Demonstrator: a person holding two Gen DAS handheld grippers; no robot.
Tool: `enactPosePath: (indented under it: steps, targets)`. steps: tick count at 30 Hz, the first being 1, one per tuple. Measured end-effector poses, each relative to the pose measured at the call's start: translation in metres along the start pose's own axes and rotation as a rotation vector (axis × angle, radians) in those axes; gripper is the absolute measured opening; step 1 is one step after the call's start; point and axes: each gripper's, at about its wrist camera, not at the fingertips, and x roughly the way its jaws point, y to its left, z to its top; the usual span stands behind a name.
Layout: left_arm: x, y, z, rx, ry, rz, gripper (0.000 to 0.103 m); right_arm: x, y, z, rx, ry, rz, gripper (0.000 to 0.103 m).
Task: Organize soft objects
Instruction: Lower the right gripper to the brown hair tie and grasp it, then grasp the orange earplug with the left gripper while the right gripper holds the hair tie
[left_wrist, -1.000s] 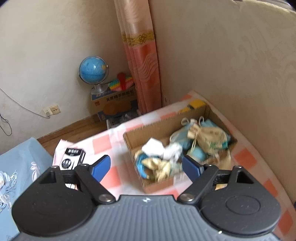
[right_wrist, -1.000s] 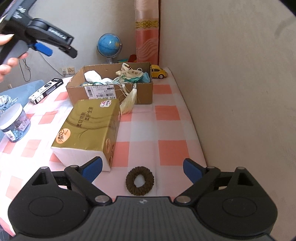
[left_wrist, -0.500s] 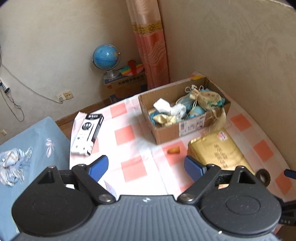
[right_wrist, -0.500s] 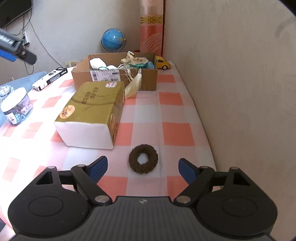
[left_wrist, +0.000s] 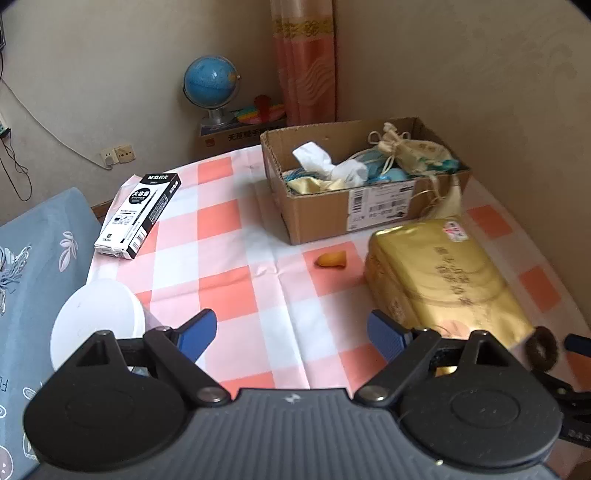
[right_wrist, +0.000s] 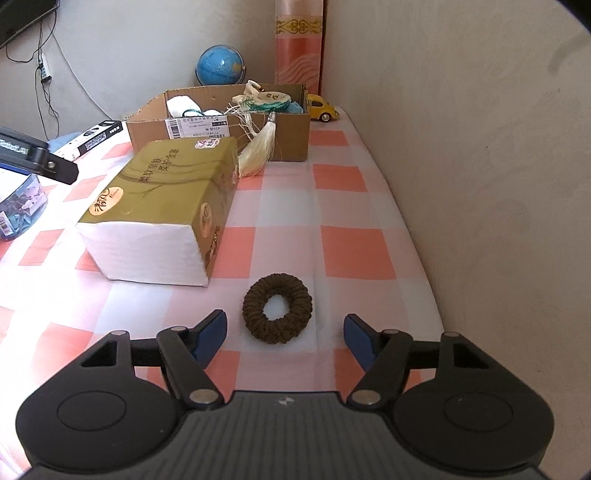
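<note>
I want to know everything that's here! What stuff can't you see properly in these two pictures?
- Cardboard box: the bottom layer is buried under white cloth and pouches in both views.
- Yellow toy car: right wrist view shows only part; the box hides the rest.
- Brown hair tie: left wrist view shows only part, behind the left gripper; right wrist view shows it whole.
- Jar: cut off by the right wrist view's edge; contents too blurred.
</note>
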Motion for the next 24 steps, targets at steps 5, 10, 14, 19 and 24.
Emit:
enactPosePath:
  steps: [5,10,14,19,24]
  targets:
    - [0.02,0.003,0.003,-0.01,-0.003,0.0,0.088,0.006,0.001,-0.001,-0.013,-0.007,-0.008,0.074]
    - [0.042,0.009,0.004,-0.047,0.014,-0.021,0.085,0.012,0.004,0.002,-0.033,-0.017,-0.024,0.059]
    - [0.052,0.012,0.007,-0.073,-0.004,-0.057,0.084,0.013,0.007,0.006,-0.06,-0.024,-0.033,0.044]
    - [0.064,0.012,0.015,-0.078,-0.025,-0.081,0.079,0.015,0.012,0.009,-0.102,-0.03,-0.025,0.035]
    - [0.08,0.011,0.023,-0.086,-0.026,-0.096,0.078,0.018,0.013,0.012,-0.097,-0.02,-0.021,0.035]
